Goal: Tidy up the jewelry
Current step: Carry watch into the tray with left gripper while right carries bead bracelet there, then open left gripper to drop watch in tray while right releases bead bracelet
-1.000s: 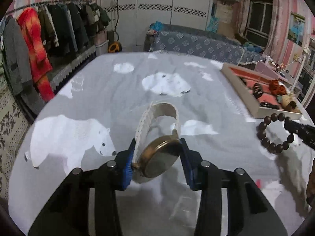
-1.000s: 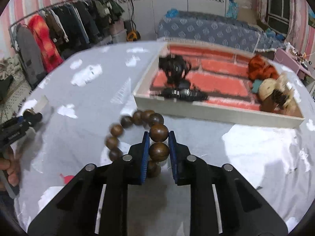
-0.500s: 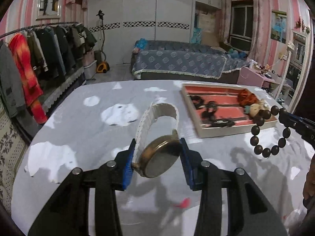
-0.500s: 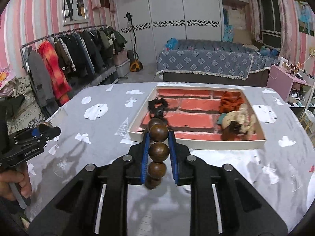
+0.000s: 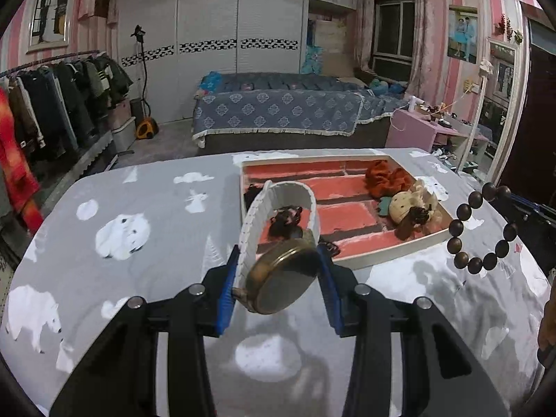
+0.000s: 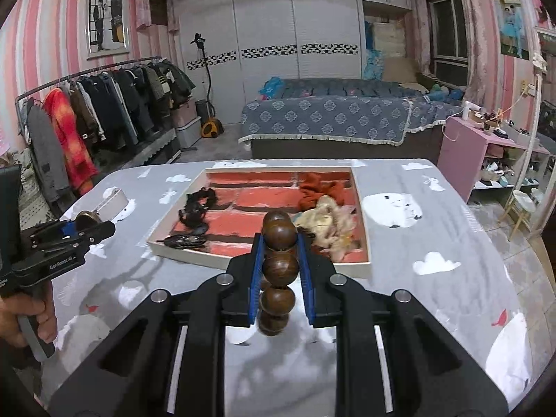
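Observation:
My left gripper (image 5: 278,271) is shut on a brass-cased watch (image 5: 281,281) with a white strap (image 5: 278,198), held above the table in front of the tray. My right gripper (image 6: 278,264) is shut on a brown wooden bead bracelet (image 6: 279,264), hanging edge-on between the pads; it also shows in the left wrist view (image 5: 483,229). The white-rimmed tray (image 6: 257,260) with a red brick-pattern floor lies ahead of both grippers. The left gripper with the watch shows at the left of the right wrist view (image 6: 87,226).
The tray holds black jewelry (image 6: 196,208), an orange scrunchie (image 6: 319,187) and a cream hair piece (image 6: 326,222). The table has a grey polar-bear cloth (image 5: 121,229). A bed (image 6: 333,118) and clothes rack (image 6: 87,111) stand beyond.
Both grippers have risen and turned toward the tray, each keeping its hold. The tray now lies straight ahead in both views; the bracelet now hangs edge-on.

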A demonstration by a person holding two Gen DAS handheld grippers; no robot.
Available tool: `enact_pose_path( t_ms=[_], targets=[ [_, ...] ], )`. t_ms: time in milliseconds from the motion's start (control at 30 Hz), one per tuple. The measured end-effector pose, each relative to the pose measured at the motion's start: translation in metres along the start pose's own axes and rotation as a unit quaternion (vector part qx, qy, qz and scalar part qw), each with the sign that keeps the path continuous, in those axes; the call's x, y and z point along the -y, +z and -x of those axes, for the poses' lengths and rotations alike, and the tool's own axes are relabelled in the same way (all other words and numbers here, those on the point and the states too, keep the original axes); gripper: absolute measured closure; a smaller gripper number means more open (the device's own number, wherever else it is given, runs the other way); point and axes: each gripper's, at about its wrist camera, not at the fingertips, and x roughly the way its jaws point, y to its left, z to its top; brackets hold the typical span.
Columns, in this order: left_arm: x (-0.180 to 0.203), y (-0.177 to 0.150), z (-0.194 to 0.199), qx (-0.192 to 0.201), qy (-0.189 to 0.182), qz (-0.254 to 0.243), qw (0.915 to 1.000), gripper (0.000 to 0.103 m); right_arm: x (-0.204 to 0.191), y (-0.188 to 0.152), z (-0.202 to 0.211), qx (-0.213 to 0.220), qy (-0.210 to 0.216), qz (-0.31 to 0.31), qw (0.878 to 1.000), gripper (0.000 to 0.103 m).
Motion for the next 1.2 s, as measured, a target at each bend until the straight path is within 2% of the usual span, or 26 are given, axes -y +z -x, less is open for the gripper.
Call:
enact_pose_path(
  t_ms=[233, 367, 533, 633, 733, 867, 933, 1000, 1033, 1067, 1100, 1167, 1200],
  targets=[
    [0.003, 0.011, -0.021, -0.002, 0.0, -0.008, 1.0, 0.061, 0.0, 0.011, -0.017, 0.004, -0.001, 0.014, 1.0, 0.083],
    [-0.004, 0.024, -0.045, -0.005, 0.0, 0.009, 0.9999, 0.061, -0.007, 0.026, -0.04, 0.009, -0.005, 0.019, 1.0, 0.083],
    [-0.006, 0.033, -0.085, -0.012, -0.002, 0.02, 0.9997, 0.061, -0.011, 0.042, -0.087, 0.0, -0.003, 0.014, 1.0, 0.083],
    [-0.001, 0.037, -0.108, -0.012, 0.006, 0.009, 0.9999, 0.061, -0.008, 0.048, -0.116, -0.007, -0.006, 0.008, 1.0, 0.083],
    [0.007, 0.04, -0.129, -0.021, 0.005, 0.002, 0.9998, 0.061, 0.002, 0.045, -0.149, -0.027, -0.028, 0.004, 0.999, 0.082],
    [0.015, 0.038, -0.144, -0.024, 0.009, -0.003, 0.9997, 0.061, 0.015, 0.032, -0.17, -0.045, -0.041, -0.003, 0.998, 0.082],
    [0.016, 0.037, -0.146, -0.025, 0.009, -0.004, 0.9996, 0.059, 0.019, 0.029, -0.17, -0.041, -0.042, -0.005, 0.998, 0.073],
    [0.016, 0.038, -0.141, -0.021, 0.015, -0.004, 0.9997, 0.053, 0.019, 0.031, -0.162, -0.025, -0.049, -0.001, 0.999, 0.041],
    [0.015, 0.039, -0.134, -0.011, 0.021, -0.003, 0.9997, 0.04, 0.018, 0.034, -0.155, -0.014, -0.054, 0.002, 0.998, 0.034],
    [0.013, 0.04, -0.124, 0.002, 0.023, 0.001, 0.9997, 0.029, 0.017, 0.036, -0.147, -0.005, -0.056, 0.003, 0.998, 0.034],
    [0.012, 0.042, -0.116, 0.01, 0.023, 0.004, 0.9997, 0.026, 0.018, 0.038, -0.142, -0.001, -0.055, 0.003, 0.998, 0.033],
    [0.007, 0.041, -0.089, 0.03, 0.028, 0.005, 0.9992, 0.011, 0.016, 0.039, -0.12, 0.016, -0.052, 0.001, 0.999, 0.028],
    [0.006, 0.039, -0.077, 0.041, 0.032, 0.002, 0.9986, 0.01, 0.016, 0.039, -0.112, 0.022, -0.051, 0.002, 0.998, 0.025]
  ],
)
